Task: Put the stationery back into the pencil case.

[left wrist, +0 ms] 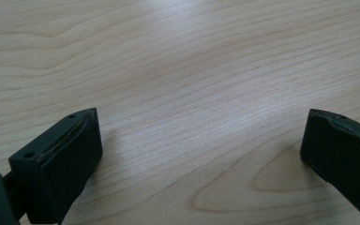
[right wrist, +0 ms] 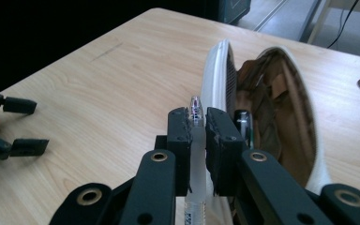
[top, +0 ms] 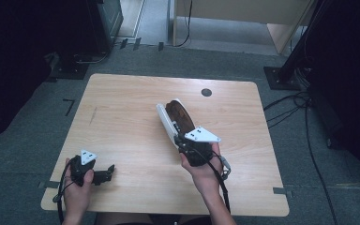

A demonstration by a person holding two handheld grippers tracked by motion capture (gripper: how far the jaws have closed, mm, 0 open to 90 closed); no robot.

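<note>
Wide bare wood is being left open across the left half of the worktop (top: 122, 122), from the far edge to the near one, and a strip is being kept free along the right edge. A small dark round cap (top: 206, 92) is set near the far edge. The left tool (top: 104, 174) is being held at the near left corner, its jaws spread wide over bare wood with nothing between them. The right tool (right wrist: 197, 129) is being held over the middle of the worktop, its jaws pressed together on a clear pen (right wrist: 196, 108). Just beside the pen, a white pencil case (top: 168, 119) is being shown gaping open, its brown lining visible, lying slantwise near the centre.
</note>
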